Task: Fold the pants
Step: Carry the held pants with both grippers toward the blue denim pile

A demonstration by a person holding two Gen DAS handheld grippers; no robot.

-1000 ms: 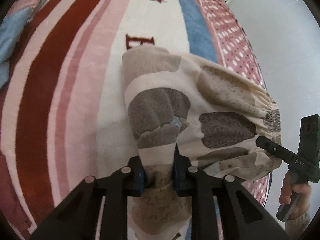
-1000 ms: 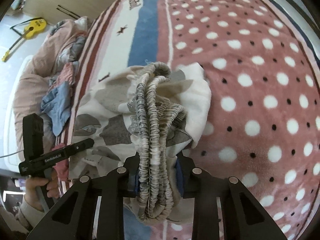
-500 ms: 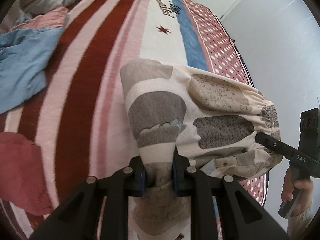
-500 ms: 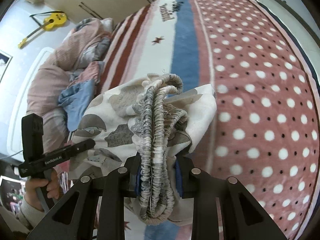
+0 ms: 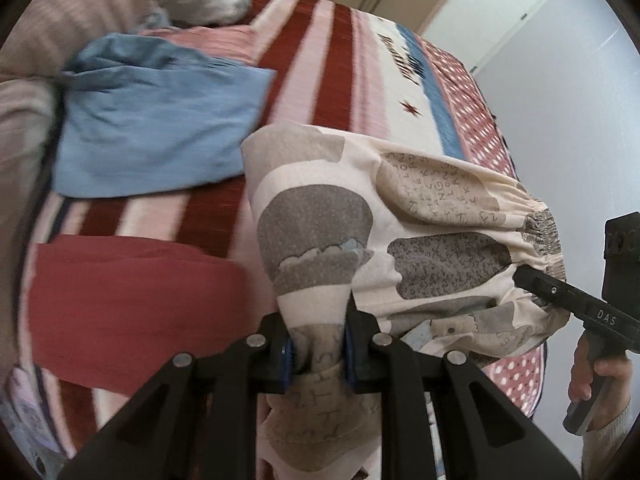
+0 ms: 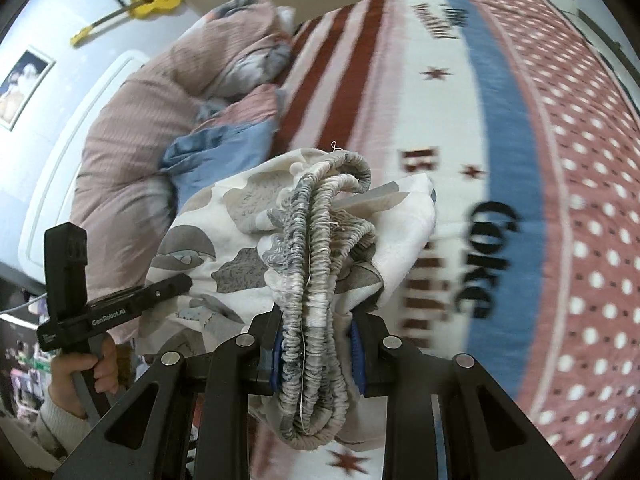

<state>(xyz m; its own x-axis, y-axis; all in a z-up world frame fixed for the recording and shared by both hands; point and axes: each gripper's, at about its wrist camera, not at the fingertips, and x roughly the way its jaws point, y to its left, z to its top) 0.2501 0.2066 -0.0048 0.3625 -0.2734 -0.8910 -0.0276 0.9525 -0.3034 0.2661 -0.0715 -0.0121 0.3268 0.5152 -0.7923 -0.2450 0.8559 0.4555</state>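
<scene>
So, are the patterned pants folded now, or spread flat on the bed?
Folded and lifted, not spread flat. The pants hang doubled between both grippers, and the elastic waistband shows several stacked layers.

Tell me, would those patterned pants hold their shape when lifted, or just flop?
Probably flop: the pants sag between the left gripper and right gripper. The bunched elastic waistband looks thick, so likely easy to grip. They seem light, hanging from two pinches.
</scene>
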